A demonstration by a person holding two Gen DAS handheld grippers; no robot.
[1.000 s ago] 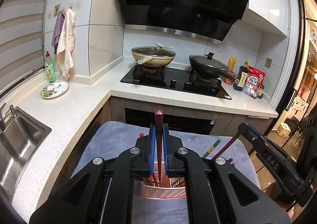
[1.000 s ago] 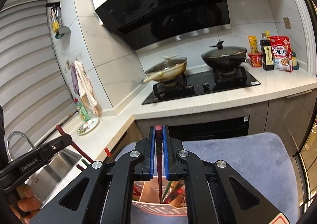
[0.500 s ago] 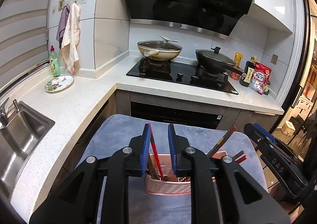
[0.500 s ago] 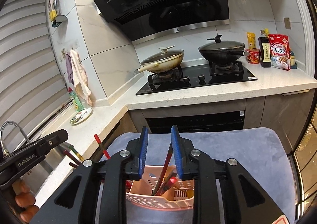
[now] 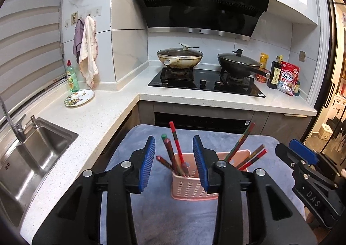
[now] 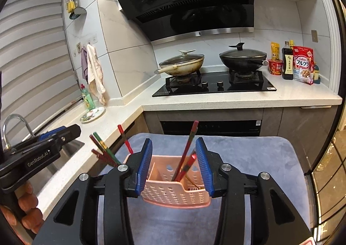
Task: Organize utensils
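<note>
A: What's the biggest thing close by?

B: A grey-blue padded cloth [image 5: 255, 143] in front of the stove counter. On it stands a pink perforated utensil basket [image 5: 190, 188], its long side running left to right.

A: And the chopsticks?

B: Two bunches, all tips-down in the basket. The left bunch of chopsticks [image 5: 176, 149] stands in the left compartment, leaning up and to the left; its long red one is nearly upright. The right bunch of chopsticks [image 6: 187, 149] sits in the right compartment, slanting up and to the right.

A: The grippers?

B: The left gripper [image 5: 174, 163] has its jaws opening, the blue pads partly apart; the left bunch shows in the gap, and neither pad presses it. The right gripper [image 6: 174, 163] is opening too, its bunch showing loose between the pads, untouched.
</note>
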